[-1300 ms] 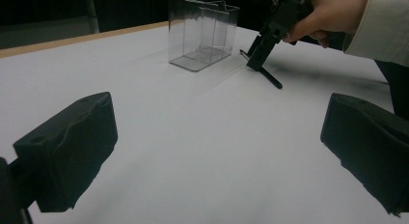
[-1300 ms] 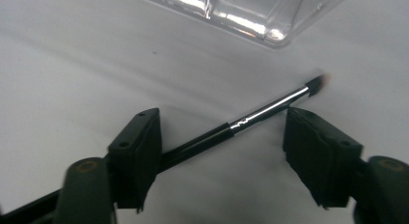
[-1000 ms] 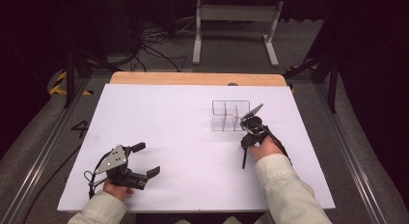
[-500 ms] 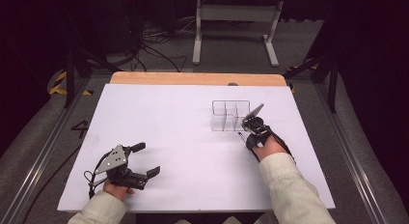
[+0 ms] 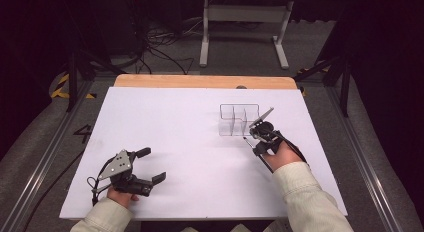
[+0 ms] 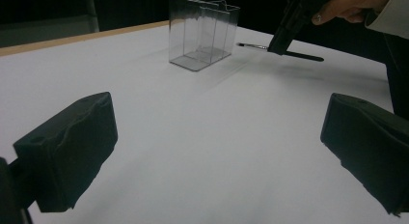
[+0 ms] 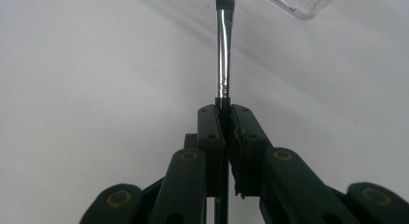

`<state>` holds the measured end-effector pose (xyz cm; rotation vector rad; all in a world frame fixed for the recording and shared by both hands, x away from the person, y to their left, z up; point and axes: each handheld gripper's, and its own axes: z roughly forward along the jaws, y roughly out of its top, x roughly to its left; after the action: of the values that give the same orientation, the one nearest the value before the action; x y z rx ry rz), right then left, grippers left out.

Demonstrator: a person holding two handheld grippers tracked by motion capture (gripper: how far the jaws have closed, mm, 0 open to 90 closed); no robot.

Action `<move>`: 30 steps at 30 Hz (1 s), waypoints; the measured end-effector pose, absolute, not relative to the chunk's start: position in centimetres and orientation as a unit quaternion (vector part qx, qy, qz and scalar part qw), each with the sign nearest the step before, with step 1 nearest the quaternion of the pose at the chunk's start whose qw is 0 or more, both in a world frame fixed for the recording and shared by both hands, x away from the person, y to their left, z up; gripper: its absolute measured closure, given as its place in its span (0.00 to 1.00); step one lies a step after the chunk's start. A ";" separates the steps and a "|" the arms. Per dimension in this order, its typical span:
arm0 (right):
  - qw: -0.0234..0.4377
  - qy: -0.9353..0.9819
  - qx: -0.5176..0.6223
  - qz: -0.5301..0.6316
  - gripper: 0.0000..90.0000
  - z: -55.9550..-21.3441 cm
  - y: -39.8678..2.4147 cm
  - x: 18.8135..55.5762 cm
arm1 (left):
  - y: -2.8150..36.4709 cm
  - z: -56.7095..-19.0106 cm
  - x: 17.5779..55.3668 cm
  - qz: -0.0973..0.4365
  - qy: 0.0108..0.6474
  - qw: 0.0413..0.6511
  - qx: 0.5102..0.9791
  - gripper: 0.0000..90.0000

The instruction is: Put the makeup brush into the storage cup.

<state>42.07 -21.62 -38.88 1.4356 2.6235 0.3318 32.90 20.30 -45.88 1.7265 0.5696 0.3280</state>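
My right gripper (image 5: 254,138) is shut on a thin brush (image 5: 266,163) with a black handle. In the right gripper view the pads (image 7: 225,110) pinch the handle just behind the silver ferrule (image 7: 223,50), and the bristles point at a corner of the clear organiser (image 7: 299,4). The clear divided organiser (image 5: 239,119) stands upright on the white table cover, just left of that gripper. From the left gripper view, the brush (image 6: 301,55) is held low over the table beside the organiser (image 6: 202,33). My left gripper (image 5: 152,164) rests at the near left, open, with nothing between its fingers (image 6: 72,147).
The white cover (image 5: 175,122) spreads over a wooden table, whose bare edge (image 5: 200,81) shows at the back. Dark floor, cables and a metal stand (image 5: 242,14) lie beyond the table.
The right hand has risen a little with the brush, whose tip has come off the table beside the organiser. The left gripper has stayed put.
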 end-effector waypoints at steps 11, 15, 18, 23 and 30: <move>0.088 0.874 0.444 0.176 0.93 -35.6 -21.9 40.6 | 20.3 -45.9 32.9 0.141 0.246 0.603 0.746 0.00; 0.101 0.873 0.432 0.202 0.93 -34.4 -22.1 40.1 | 20.3 -45.9 32.9 0.136 0.247 0.603 0.746 0.00; 0.110 0.871 0.420 0.231 0.93 -33.6 -22.5 39.7 | 20.3 -45.9 32.9 0.134 0.244 0.604 0.746 0.00; 0.126 0.863 0.406 0.273 0.93 -32.5 -23.0 39.3 | 20.3 -45.9 32.8 0.136 0.241 0.604 0.748 0.00; 0.147 0.855 0.387 0.312 0.93 -31.8 -23.5 38.9 | 20.3 -45.9 32.8 0.135 0.243 0.604 0.747 0.00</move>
<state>38.92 -23.51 -31.78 1.1145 2.4616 0.8970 32.80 20.29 -45.86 1.7300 0.5616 0.3129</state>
